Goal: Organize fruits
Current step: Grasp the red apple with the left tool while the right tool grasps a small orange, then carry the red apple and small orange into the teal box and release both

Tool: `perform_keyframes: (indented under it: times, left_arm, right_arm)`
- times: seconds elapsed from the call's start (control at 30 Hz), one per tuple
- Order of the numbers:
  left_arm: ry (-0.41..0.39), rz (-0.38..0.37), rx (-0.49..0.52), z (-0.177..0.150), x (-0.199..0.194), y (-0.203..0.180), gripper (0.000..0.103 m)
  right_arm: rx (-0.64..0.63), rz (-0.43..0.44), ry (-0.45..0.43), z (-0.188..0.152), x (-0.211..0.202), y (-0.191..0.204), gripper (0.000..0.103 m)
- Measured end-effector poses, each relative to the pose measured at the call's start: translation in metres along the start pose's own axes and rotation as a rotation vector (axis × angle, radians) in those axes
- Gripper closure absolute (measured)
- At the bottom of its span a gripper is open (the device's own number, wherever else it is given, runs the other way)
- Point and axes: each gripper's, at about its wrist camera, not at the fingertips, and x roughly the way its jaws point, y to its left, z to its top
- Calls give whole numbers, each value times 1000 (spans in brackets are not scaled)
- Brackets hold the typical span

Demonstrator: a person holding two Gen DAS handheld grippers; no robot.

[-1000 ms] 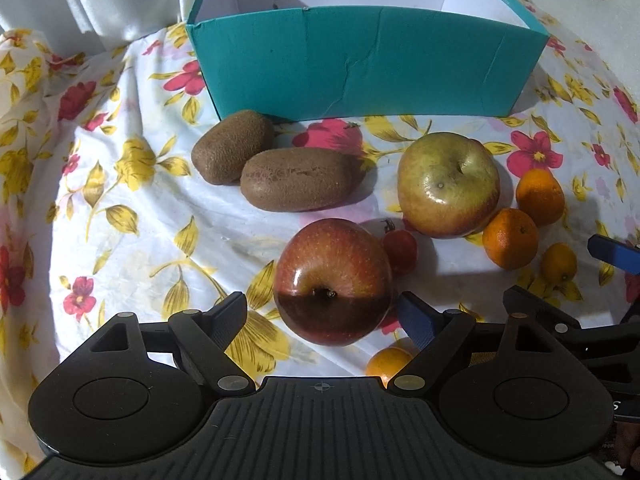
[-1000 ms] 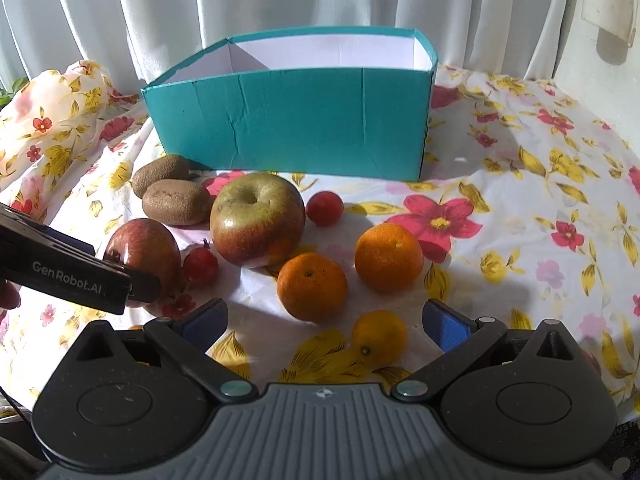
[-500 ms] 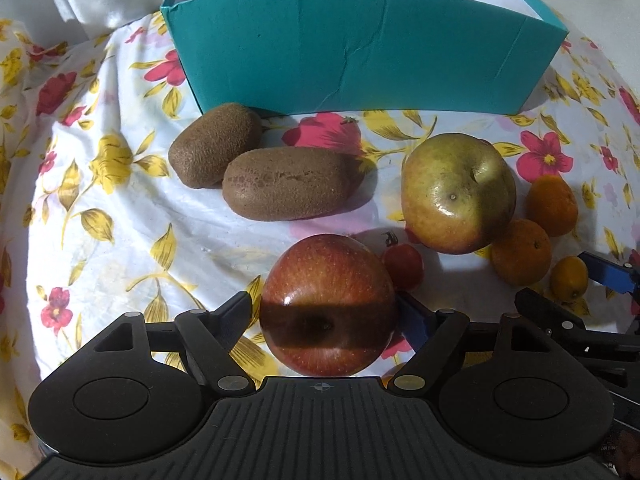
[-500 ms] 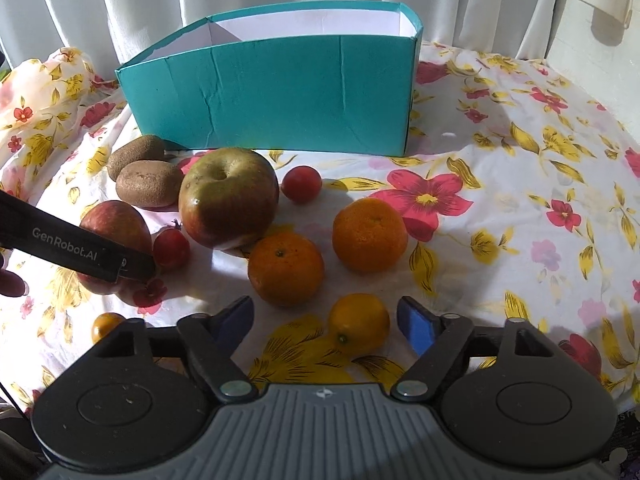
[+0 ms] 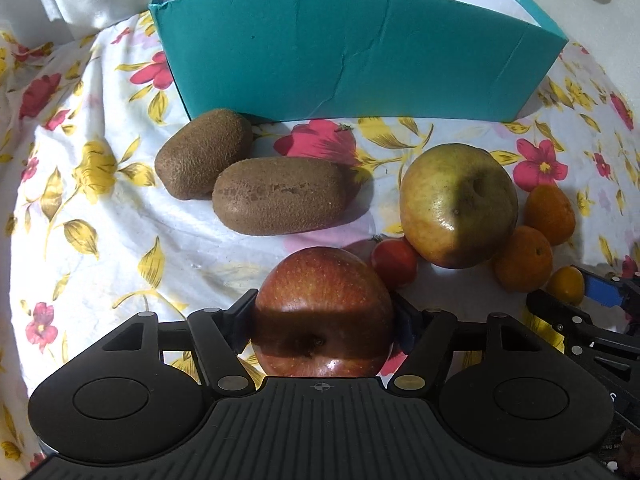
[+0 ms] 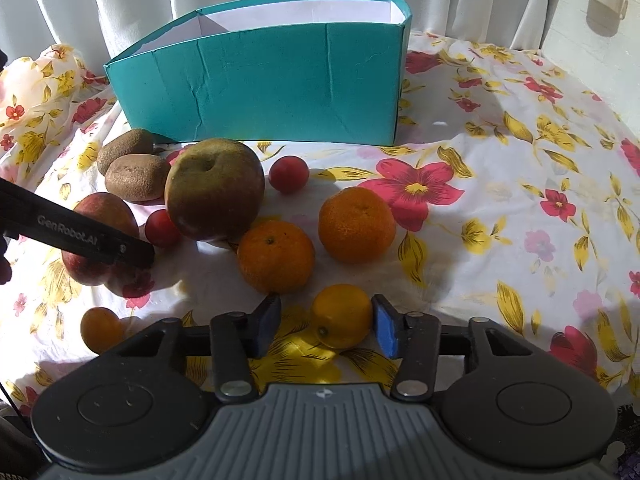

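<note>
A teal box (image 5: 352, 52) with a white inside stands at the back on the flowered cloth; it also shows in the right wrist view (image 6: 272, 80). My left gripper (image 5: 322, 320) has its jaws against both sides of a red apple (image 5: 324, 304), which rests on the cloth. My right gripper (image 6: 326, 326) is open around a small yellow citrus (image 6: 341, 315), with gaps on both sides. Two kiwis (image 5: 276, 194), a green-brown apple (image 5: 458, 204) and two oranges (image 6: 276, 256) lie in front of the box.
Small red plums (image 6: 289, 174) lie among the fruit, one beside the red apple (image 5: 394, 260). A small orange fruit (image 6: 100, 328) lies near the cloth's front left. White curtains (image 6: 120, 0) hang behind the box. The left gripper's arm (image 6: 80, 232) crosses the right wrist view.
My left gripper has moved forward around the red apple and closed on it. My right gripper has moved forward around the yellow citrus and narrowed its jaws.
</note>
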Motion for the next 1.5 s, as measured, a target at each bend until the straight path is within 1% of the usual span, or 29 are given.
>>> perform_keyframes:
  times: [0.13, 0.3, 0.43, 0.57, 0.67, 0.73, 0.83, 0.93, 1.03, 1.1, 1.17, 1.27, 1.33, 1.4, 1.5]
  left_arm:
    - [-9, -11, 14, -2, -1, 1, 31]
    - [-6, 8, 24, -3, -2, 1, 32]
    - [-22, 24, 36, -5, -9, 1, 32]
    - [-46, 25, 39, -5, -22, -3, 32]
    - [-70, 32, 49, 1, -38, -8, 32]
    - [-99, 21, 58, 8, -51, -11, 32]
    - [-169, 7, 84, 25, -73, -16, 32]
    - [-221, 17, 98, 50, -91, -20, 32]
    - [-280, 44, 81, 76, -109, -20, 32]
    - [-321, 81, 70, 92, -120, -23, 32]
    - [-369, 94, 54, 106, -130, -23, 32]
    - [-390, 88, 26, 121, -135, -19, 32]
    - [-394, 116, 16, 124, -133, -16, 31]
    - [-390, 139, 6, 124, -128, -13, 31]
    - [-359, 146, -13, 124, -118, -3, 31]
  right_arm:
    - [-3, -27, -8, -1, 0, -1, 71]
    - [28, -7, -10, -1, -2, -6, 72]
    - [40, -10, -23, -1, -6, -6, 72]
    - [50, -10, -30, -1, -12, -7, 72]
    - [48, 2, -55, 6, -22, -5, 72]
    - [47, 12, -81, 14, -31, -4, 72]
    - [41, 13, -143, 33, -44, 1, 72]
    - [44, -17, -200, 56, -52, 6, 72]
    - [60, -26, -263, 84, -64, 9, 72]
    - [54, -26, -305, 103, -71, 13, 72]
    - [40, -32, -347, 121, -76, 17, 72]
    - [27, -36, -392, 145, -79, 22, 72]
    - [41, -30, -407, 156, -77, 22, 72]
    - [53, -25, -409, 163, -73, 23, 72]
    - [57, -24, -393, 166, -64, 24, 72]
